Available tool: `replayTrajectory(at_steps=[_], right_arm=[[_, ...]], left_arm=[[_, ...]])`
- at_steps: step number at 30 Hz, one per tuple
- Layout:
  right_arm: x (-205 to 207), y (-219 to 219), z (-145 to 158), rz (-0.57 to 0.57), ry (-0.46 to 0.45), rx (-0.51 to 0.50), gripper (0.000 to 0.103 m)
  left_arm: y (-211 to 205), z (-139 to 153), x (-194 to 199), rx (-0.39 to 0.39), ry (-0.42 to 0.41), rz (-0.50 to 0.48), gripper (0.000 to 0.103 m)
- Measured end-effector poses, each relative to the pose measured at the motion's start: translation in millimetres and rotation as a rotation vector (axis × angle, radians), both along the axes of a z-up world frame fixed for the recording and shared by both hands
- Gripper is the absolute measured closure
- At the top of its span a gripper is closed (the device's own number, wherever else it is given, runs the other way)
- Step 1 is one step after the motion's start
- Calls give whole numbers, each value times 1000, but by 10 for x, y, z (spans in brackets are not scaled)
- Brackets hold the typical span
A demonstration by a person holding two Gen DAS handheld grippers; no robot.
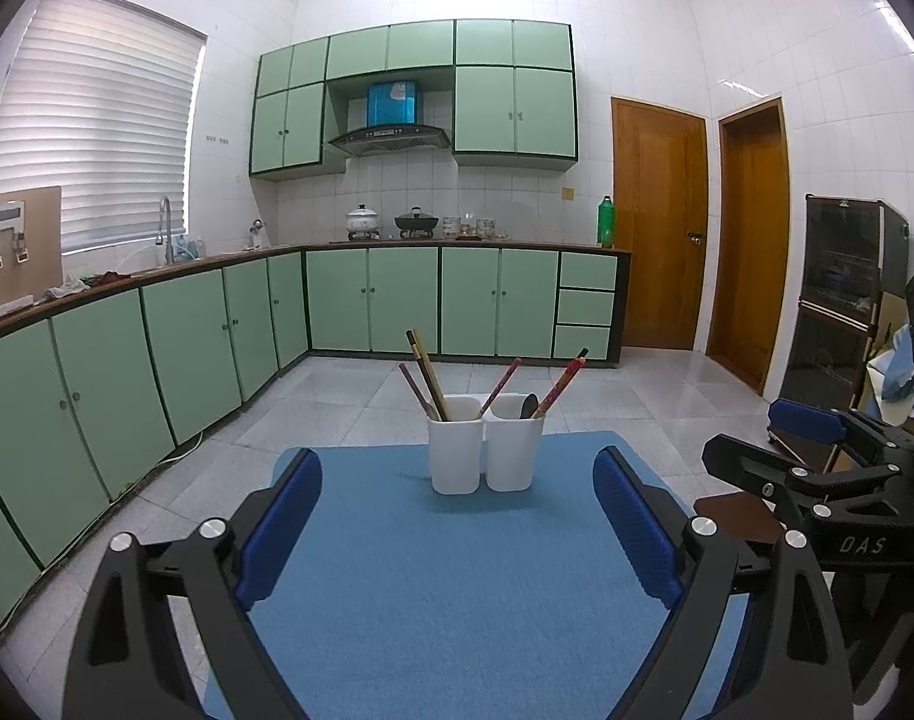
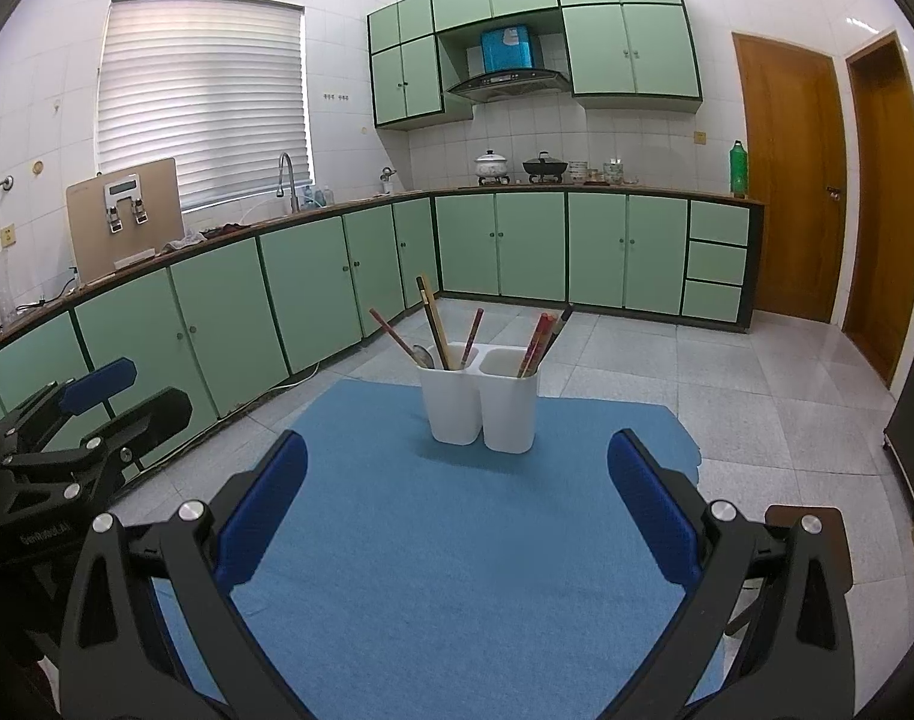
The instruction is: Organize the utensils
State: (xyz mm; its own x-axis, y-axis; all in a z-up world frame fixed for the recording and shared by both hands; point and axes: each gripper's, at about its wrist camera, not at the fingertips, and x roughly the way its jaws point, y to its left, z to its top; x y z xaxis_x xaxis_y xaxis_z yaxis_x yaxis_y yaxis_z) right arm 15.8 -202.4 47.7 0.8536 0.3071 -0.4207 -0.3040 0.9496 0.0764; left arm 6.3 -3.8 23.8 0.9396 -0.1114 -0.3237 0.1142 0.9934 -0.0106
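Two white plastic tubs are standing touching on the blue felt mat, holding chopsticks and a dark spoon; left gripper and right gripper are gaping wide, empty

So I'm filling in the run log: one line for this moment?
left gripper: open, empty | right gripper: open, empty | two white holders upright on blue mat, chopsticks inside | nothing grasped

White holders, blue mat
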Motion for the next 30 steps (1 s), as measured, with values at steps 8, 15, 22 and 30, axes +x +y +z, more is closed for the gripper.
replayTrajectory(at_steps=[8, 15, 22, 30], right_arm=[[-5, -1, -4, 0, -1, 0, 6], [-1, 2, -5, -1, 1, 2, 6], [0, 5, -6, 0, 1, 2, 6], [2, 10, -4, 0, 2, 2, 6]], left_arm=[[2, 0, 0, 1, 1, 1, 13], [7, 2, -1, 2, 1, 1, 13], [17, -6, -6, 2, 2, 1, 13], [25, -12, -9, 3, 2, 2, 13]])
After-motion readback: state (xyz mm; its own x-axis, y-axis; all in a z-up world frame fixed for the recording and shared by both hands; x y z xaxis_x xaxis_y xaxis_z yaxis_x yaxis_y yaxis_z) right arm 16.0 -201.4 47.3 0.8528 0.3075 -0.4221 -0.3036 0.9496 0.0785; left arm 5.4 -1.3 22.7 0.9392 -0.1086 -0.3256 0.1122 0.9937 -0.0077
